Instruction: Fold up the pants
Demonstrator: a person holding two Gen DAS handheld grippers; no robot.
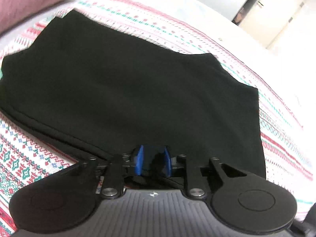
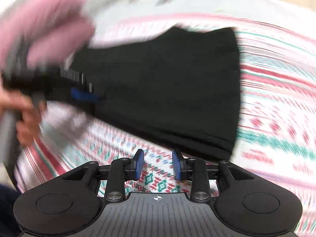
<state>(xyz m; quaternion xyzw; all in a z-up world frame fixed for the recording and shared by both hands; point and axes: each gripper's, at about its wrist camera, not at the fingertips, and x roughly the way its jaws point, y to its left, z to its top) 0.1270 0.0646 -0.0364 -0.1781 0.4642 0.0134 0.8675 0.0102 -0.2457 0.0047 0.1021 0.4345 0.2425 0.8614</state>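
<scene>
The black pants lie folded flat on a patterned bedspread. My left gripper sits over the pants' near edge, its blue pads apart with dark cloth between them; I cannot tell whether they grip it. In the blurred right wrist view the pants lie ahead. My right gripper is open and empty above the bedspread, just short of the pants' near corner. The left gripper shows at the pants' left side, held by a hand.
A pink pillow lies at the far left of the bed; it also shows in the right wrist view. White bedding lies beyond the bedspread. Cupboard doors stand at the far right.
</scene>
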